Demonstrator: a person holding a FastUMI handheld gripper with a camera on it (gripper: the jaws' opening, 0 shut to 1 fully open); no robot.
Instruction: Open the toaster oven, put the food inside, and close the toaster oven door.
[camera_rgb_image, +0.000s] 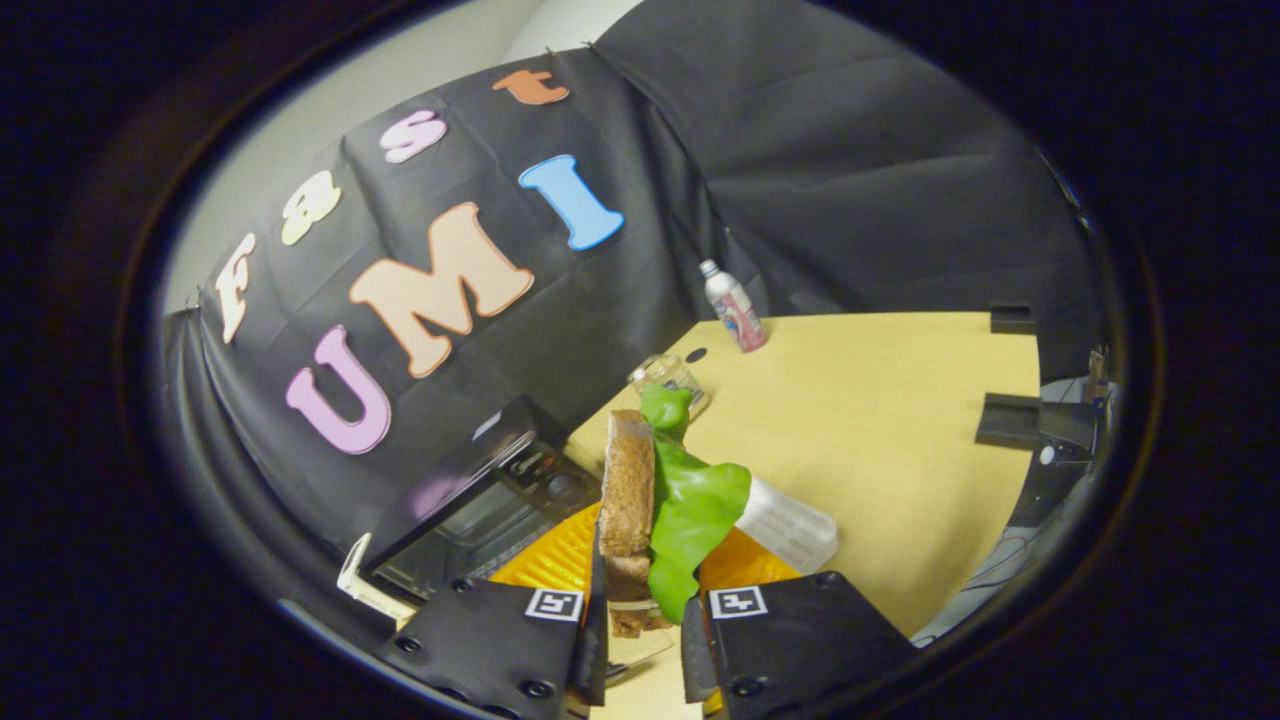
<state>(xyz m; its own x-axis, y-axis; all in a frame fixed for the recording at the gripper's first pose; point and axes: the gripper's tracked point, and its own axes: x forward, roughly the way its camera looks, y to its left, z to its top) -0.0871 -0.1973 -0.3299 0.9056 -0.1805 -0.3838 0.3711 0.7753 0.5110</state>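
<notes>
Taking the black toaster oven as the mark: it sits at the left end of the pale wooden table, close against the booth wall. Just right of it lies an orange ribbed plate. Farther right, a clear glass, then a small plastic bottle with a white cap. The gripper, tilted, is clamped on a brown bread sandwich with a green lettuce leaf, above the plate.
</notes>
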